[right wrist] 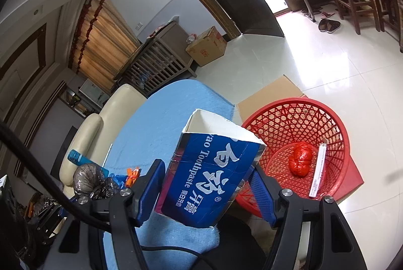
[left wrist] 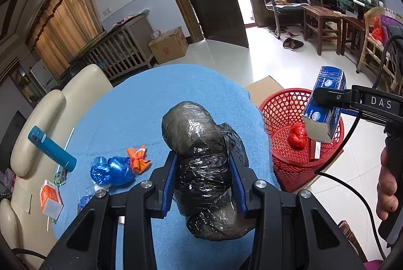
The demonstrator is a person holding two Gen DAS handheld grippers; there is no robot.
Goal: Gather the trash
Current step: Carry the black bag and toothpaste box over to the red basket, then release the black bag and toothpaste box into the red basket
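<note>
My left gripper [left wrist: 204,164] is shut on a black and grey plastic bag bundle [left wrist: 201,144], held above the blue cloth table [left wrist: 141,104]. My right gripper [right wrist: 206,177] is shut on a blue toothpaste box [right wrist: 209,177], held near the rim of the red basket [right wrist: 302,114]. In the left wrist view the box [left wrist: 327,99] hangs over the basket [left wrist: 279,109]. A red bag [right wrist: 301,159] and a white strip [right wrist: 317,169] lie in the basket. A blue bag [left wrist: 110,170] and an orange wrapper [left wrist: 138,159] lie on the table.
A blue bottle [left wrist: 51,148] and an orange-white carton [left wrist: 50,199] lie at the table's left edge by a cream sofa [left wrist: 50,109]. Flat cardboard [right wrist: 267,96] lies under the basket on the tiled floor. Chairs and wooden tables [left wrist: 320,18] stand far right.
</note>
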